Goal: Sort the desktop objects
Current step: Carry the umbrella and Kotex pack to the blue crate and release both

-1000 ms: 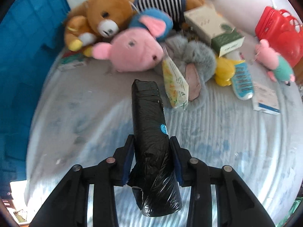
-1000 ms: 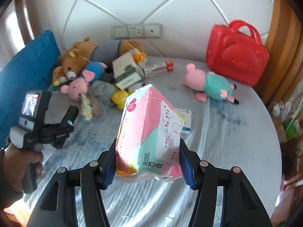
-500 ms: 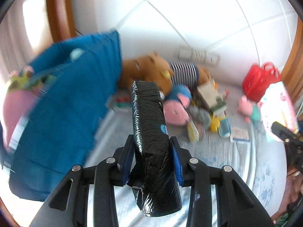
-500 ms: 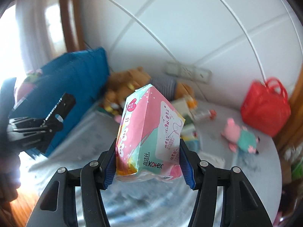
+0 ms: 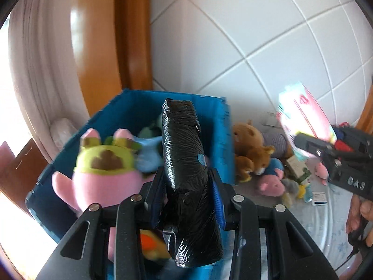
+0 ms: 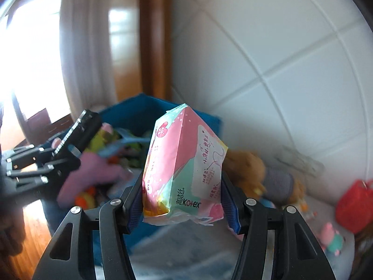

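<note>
The left gripper [image 5: 188,198] is squeezed tight on a long black wrapped bundle [image 5: 186,168], and that bundle hangs right over the open top of the blue bin [image 5: 219,126]. This is the thing that matters most for the next move, I think: the bin is straight below and ahead of the left fingers, so the bundle only needs to go down. The bundle's long side runs forward, away from the fingers, and its far end points toward the back wall of the bin and tips up a little. Inside the bin lies a pink and green plush toy [image 5: 102,168] (with a few more soft toys that are too blurry to name). The right gripper [image 6: 183,200] is pinched shut on a pink and green pad pack [image 6: 184,170], one finger on each side. The pack stands up tall, with its top corner pointing up and forward. It is near the bin but off to the bin's right, above the table [image 5: 326,217], so the left hand is the nearer one. Farther right on the table sit a brown teddy bear [image 5: 251,149] and a small pink pig toy [image 5: 270,185], well apart from both grippers. I guess the black bundle gets dropped first.
</note>
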